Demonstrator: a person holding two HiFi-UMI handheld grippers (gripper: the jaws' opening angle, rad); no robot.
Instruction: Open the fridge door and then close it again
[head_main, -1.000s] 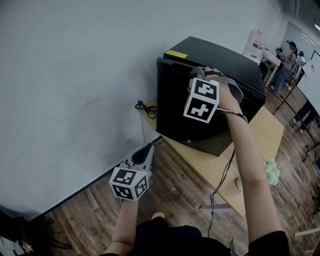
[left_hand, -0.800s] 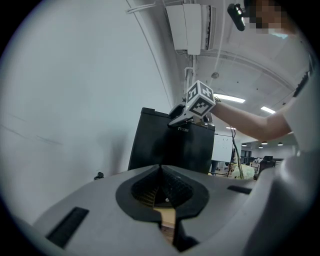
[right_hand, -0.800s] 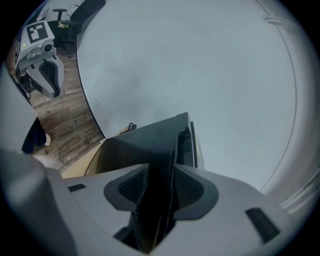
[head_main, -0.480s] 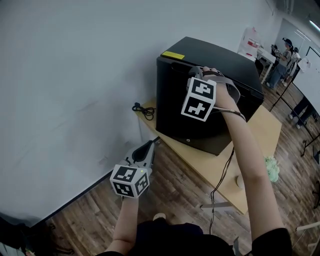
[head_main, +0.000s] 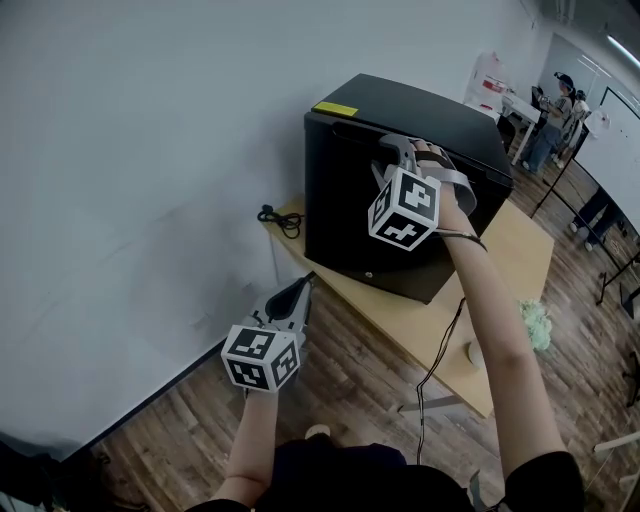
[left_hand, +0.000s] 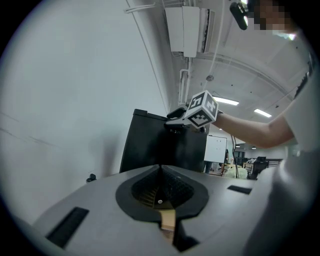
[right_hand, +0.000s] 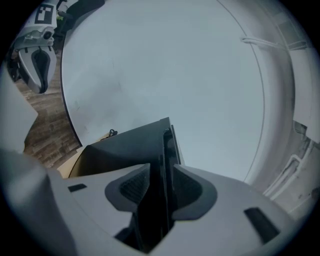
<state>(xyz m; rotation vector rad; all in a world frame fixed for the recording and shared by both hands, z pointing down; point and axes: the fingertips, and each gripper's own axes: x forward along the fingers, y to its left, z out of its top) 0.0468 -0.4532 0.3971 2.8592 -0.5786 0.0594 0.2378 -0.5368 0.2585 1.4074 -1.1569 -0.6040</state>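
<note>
A black mini fridge (head_main: 400, 120) stands on a wooden table (head_main: 505, 265); its door (head_main: 345, 215) faces the lower left and looks closed. My right gripper (head_main: 385, 148) reaches over the door's top edge (right_hand: 165, 137), which lies between the pads and fills the gap. These jaws have just been closing on that edge. My left gripper (head_main: 304, 283) hangs low by the table's near corner, apart from the fridge. It is shut, with nothing between its pads (left_hand: 161, 176). In the left gripper view the fridge (left_hand: 150, 145) stands ahead, with the right gripper's cube (left_hand: 202, 109) at its top.
A black plug and cable (head_main: 280, 216) lie on the table by the white wall. Another cable (head_main: 440, 350) hangs off the table's front. A pale green bundle (head_main: 535, 322) lies on the wood floor. People (head_main: 555, 105) stand at the far right.
The right gripper has tilted and rolled a little at the door's top, so its cube shows another angle. The left gripper has stayed where it was. The door looks unchanged.
</note>
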